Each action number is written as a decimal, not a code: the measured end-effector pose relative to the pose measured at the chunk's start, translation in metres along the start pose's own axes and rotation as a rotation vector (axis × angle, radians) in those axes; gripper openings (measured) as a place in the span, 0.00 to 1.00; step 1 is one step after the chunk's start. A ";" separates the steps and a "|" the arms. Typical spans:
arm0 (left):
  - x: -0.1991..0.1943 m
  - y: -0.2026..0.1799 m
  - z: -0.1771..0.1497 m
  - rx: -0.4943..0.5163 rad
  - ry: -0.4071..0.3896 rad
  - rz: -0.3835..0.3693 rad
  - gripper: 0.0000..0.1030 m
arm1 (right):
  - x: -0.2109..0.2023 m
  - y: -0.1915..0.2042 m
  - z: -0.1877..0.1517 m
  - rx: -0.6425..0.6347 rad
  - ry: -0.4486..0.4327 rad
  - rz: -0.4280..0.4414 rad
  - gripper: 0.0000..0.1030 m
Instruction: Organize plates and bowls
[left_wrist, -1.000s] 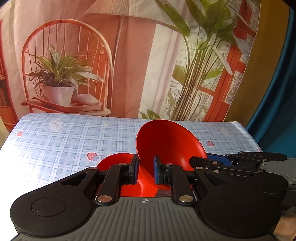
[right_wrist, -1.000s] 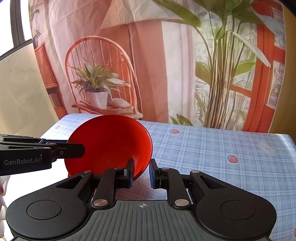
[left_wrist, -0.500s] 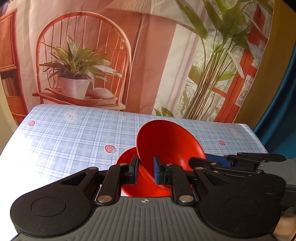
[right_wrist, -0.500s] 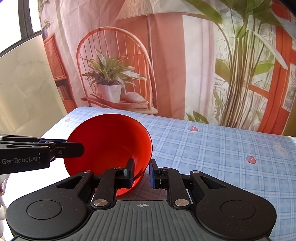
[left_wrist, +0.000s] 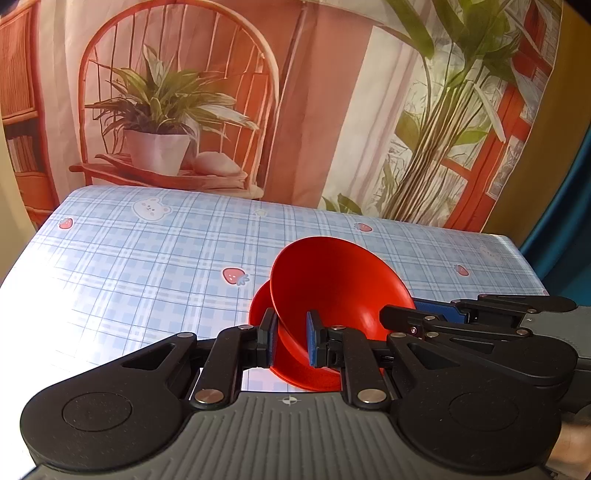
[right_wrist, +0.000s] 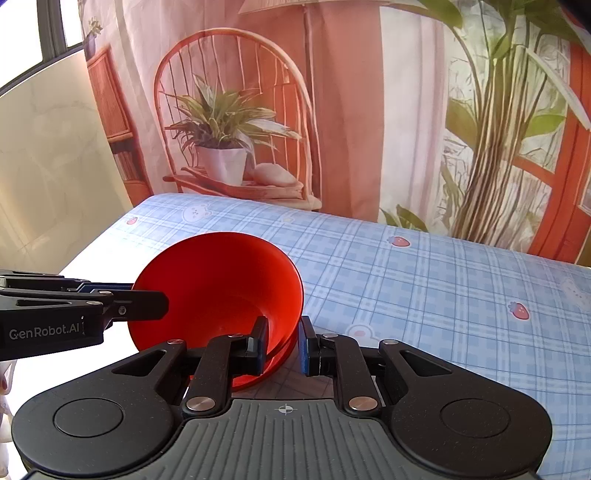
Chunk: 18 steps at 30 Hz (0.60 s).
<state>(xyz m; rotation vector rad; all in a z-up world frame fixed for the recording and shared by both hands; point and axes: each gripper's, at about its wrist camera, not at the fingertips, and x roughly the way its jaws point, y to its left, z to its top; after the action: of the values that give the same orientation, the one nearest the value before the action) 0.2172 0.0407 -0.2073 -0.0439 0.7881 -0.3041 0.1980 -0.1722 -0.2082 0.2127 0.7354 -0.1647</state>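
A red bowl is tilted on its side above the table, mouth toward the right. My left gripper is shut on its near rim. My right gripper is shut on the opposite rim; the bowl's red inside shows in the right wrist view. A second red dish sits under the bowl, partly hidden, its edge showing below the left fingers. The right gripper also shows in the left wrist view, and the left gripper in the right wrist view.
The table wears a blue checked cloth with strawberry and bear prints. A printed backdrop of a chair and plants hangs behind the far edge. The table's right edge drops off beside a blue curtain.
Both grippers moved right across the table with the bowl held between them, and lower toward the cloth. The red dish beneath stayed under the bowl.
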 end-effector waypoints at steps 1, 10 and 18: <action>0.001 0.000 0.000 0.002 0.002 0.002 0.17 | 0.001 0.000 0.000 -0.001 0.003 0.000 0.15; 0.010 0.004 -0.004 0.007 0.027 0.015 0.17 | 0.013 0.001 -0.004 -0.007 0.026 0.002 0.15; 0.014 0.005 -0.006 0.015 0.039 0.024 0.17 | 0.017 0.001 -0.005 -0.011 0.035 0.001 0.15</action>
<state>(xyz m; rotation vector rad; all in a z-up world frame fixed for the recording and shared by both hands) 0.2237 0.0419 -0.2221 -0.0146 0.8240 -0.2890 0.2073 -0.1714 -0.2232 0.2064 0.7712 -0.1560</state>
